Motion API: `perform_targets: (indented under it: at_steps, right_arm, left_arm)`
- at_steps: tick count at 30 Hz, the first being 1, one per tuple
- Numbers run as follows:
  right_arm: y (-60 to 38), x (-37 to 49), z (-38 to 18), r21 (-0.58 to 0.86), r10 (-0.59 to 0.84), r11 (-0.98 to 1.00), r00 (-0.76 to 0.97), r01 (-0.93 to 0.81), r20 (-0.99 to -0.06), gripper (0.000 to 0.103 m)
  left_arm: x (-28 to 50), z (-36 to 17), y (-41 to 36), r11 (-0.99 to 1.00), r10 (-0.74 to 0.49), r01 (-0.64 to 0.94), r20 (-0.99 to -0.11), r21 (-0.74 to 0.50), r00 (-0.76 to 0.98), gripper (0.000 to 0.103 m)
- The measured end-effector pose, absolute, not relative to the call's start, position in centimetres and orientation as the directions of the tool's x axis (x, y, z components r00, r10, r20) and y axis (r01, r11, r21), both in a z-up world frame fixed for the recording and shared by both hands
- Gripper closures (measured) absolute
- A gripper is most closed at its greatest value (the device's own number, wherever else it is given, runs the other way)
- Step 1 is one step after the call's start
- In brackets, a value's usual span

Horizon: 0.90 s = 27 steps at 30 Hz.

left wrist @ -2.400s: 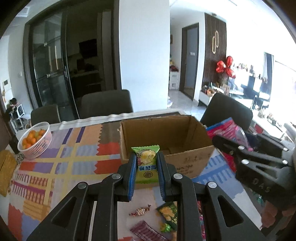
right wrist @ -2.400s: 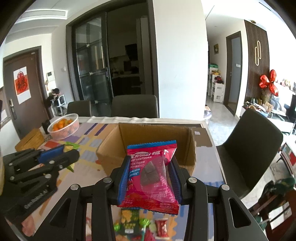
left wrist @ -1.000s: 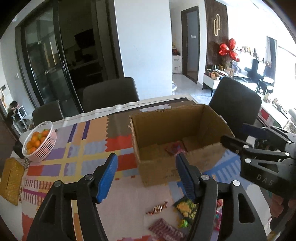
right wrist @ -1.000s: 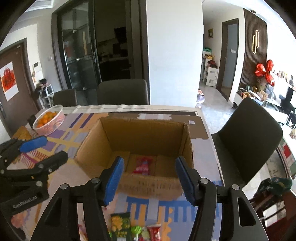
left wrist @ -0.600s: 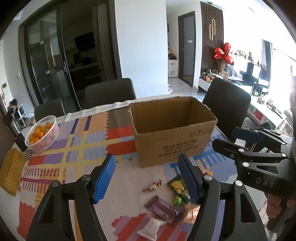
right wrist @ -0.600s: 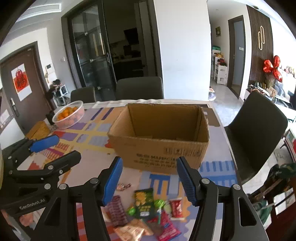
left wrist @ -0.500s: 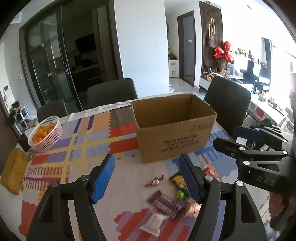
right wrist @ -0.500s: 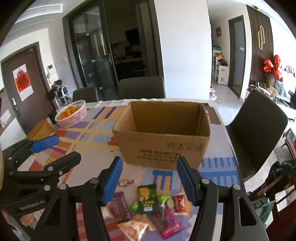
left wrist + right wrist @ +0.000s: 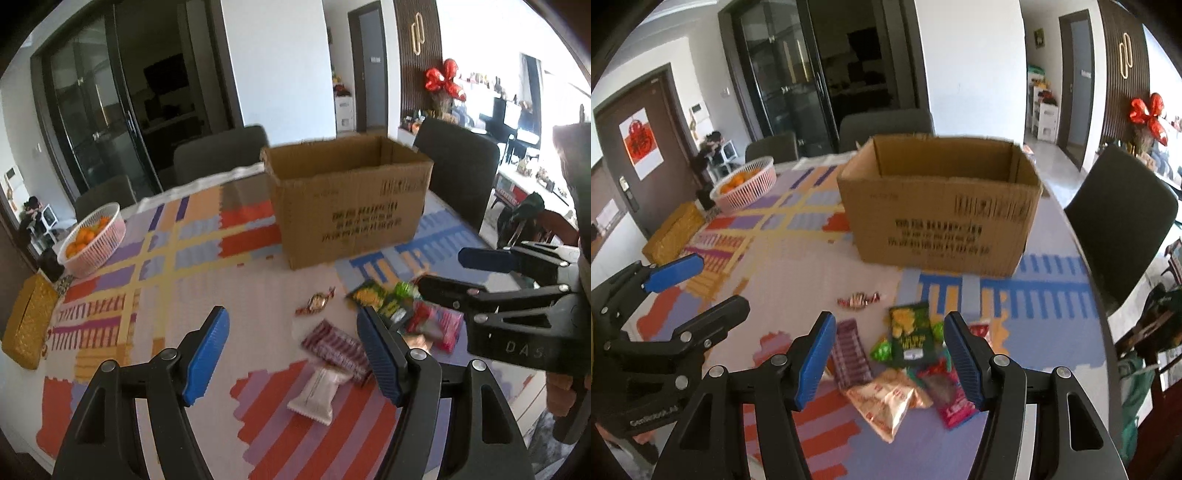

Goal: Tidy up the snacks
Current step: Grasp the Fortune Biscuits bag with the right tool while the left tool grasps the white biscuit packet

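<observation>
An open cardboard box (image 9: 347,203) (image 9: 942,210) stands on the patterned tablecloth. Several loose snacks lie in front of it: a wrapped candy (image 9: 316,302) (image 9: 858,299), a purple striped bar (image 9: 334,349) (image 9: 849,354), a white packet (image 9: 319,387), a dark green packet (image 9: 912,334) and a tan packet (image 9: 886,400). My left gripper (image 9: 291,354) is open and empty above the near snacks. My right gripper (image 9: 888,358) is open and empty over the snack pile; it also shows in the left wrist view (image 9: 454,271).
A pink basket of oranges (image 9: 92,240) (image 9: 746,182) and a yellow box (image 9: 27,321) (image 9: 674,230) sit at the table's left. Dark chairs (image 9: 1115,221) stand around the table. The table edge runs along the right.
Both grippers let their snack packets go into the box, opened, then pulled back and down toward the loose snacks in front of the box.
</observation>
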State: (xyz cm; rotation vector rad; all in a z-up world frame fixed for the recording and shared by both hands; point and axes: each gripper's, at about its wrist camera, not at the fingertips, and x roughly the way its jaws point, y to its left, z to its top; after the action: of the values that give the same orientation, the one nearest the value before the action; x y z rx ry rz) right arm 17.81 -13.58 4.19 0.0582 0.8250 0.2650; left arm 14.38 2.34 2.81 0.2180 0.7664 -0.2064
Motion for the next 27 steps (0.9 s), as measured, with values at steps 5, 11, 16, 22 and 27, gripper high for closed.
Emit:
perform_targets:
  at_steps: [5,11,16,22,27]
  right_arm:
    - [-12.7,18.1,1.6,0.155,0.245,0.968,0.599,-0.198,-0.763,0.041]
    - [-12.2,19.0,-1.0,0.158,0.223,0.974,0.547,-0.164,-0.807,0.041]
    - [-12.1,19.9,-2.7,0.167,0.214,0.976,0.502,-0.138,-0.838,0.041]
    - [-12.1,20.6,-4.6,0.176,0.204,0.979,0.455,-0.103,-0.867,0.041]
    - [-12.1,20.8,-5.9,0.171,0.194,0.981,0.424,-0.093,-0.884,0.041]
  left_arm:
    - [14.4,0.3,2.9,0.956,-0.107,0.273,-0.745,0.104,0.658,0.032]
    - [14.7,-2.3,2.9,0.950,-0.123,0.301,-0.784,0.085,0.609,0.032]
    - [15.4,-4.7,2.7,0.945,-0.133,0.321,-0.829,0.059,0.543,0.032]
    - [15.9,-6.7,2.5,0.943,-0.141,0.332,-0.855,0.038,0.499,0.032]
    - [16.3,-8.0,2.2,0.939,-0.140,0.341,-0.871,0.034,0.472,0.032]
